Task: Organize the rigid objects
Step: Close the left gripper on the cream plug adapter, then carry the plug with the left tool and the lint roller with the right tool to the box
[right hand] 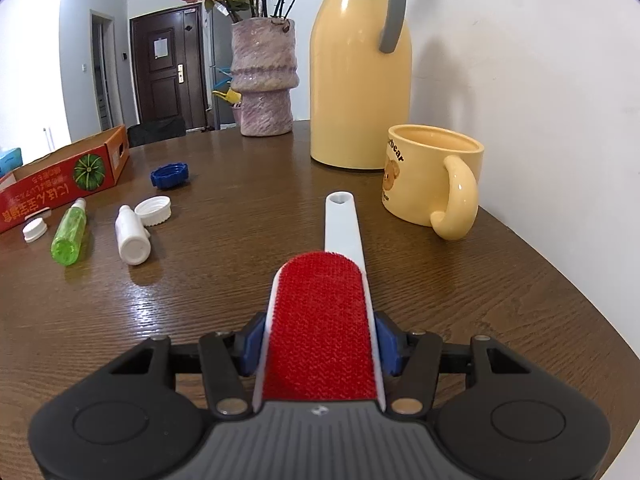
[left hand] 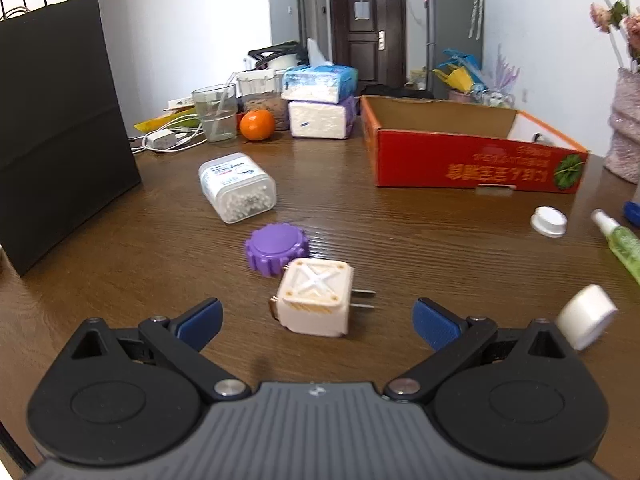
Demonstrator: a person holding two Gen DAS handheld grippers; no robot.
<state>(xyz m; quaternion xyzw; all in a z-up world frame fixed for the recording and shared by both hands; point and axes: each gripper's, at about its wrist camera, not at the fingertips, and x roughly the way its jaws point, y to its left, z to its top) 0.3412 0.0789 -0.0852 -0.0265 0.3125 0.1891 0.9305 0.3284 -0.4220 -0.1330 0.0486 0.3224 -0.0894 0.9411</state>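
Note:
My left gripper (left hand: 318, 320) is open, its blue pads on either side of a cream plug adapter (left hand: 314, 302) lying on the wooden table. A purple cap (left hand: 276, 248) sits just beyond it and a clear box of white beads (left hand: 237, 187) farther off. The open red cardboard box (left hand: 472, 160) stands at the back right. My right gripper (right hand: 320, 344) is shut on a lint brush (right hand: 320, 328) with a red pad and white handle, held just above the table. The red box (right hand: 60, 184) shows at the left of the right wrist view.
A black paper bag (left hand: 60, 128) stands left. Tissue packs (left hand: 320, 100), an orange (left hand: 257, 125) and a glass (left hand: 216, 112) are behind. A green spray bottle (right hand: 70, 232), white bottle (right hand: 132, 236), white caps, blue cap (right hand: 169, 176), yellow mug (right hand: 432, 176), thermos (right hand: 360, 64) and vase (right hand: 264, 76) stand around.

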